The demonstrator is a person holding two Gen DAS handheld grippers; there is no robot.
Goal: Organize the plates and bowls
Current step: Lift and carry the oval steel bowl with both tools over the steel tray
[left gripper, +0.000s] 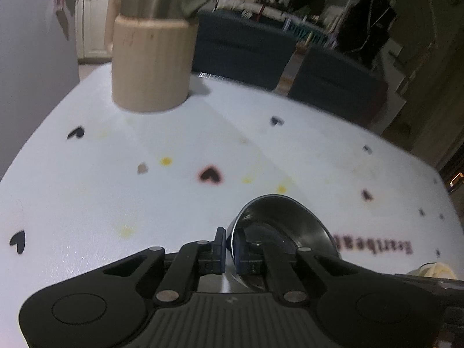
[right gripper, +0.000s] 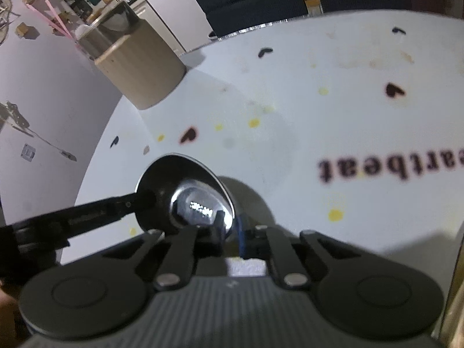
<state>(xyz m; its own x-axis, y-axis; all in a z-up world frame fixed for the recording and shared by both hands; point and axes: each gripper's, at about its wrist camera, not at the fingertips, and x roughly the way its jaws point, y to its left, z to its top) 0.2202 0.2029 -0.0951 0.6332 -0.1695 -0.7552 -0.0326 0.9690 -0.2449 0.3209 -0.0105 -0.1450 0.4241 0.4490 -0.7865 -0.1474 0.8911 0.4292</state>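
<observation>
A small steel bowl sits low over the white table, with both grippers on it. In the left wrist view my left gripper is shut on the bowl's near-left rim, one pad outside the wall and one inside. In the right wrist view the same bowl tilts its shiny inside toward the camera. My right gripper pinches its near-right rim. The left gripper reaches in from the left and grips the opposite rim. I cannot tell whether the bowl's base touches the table.
A beige ribbed cylinder holding a steel vessel stands at the table's far left corner. The white cloth has printed hearts, yellow spots and lettering. Dark blue chairs stand behind the far edge. A wall runs along the left.
</observation>
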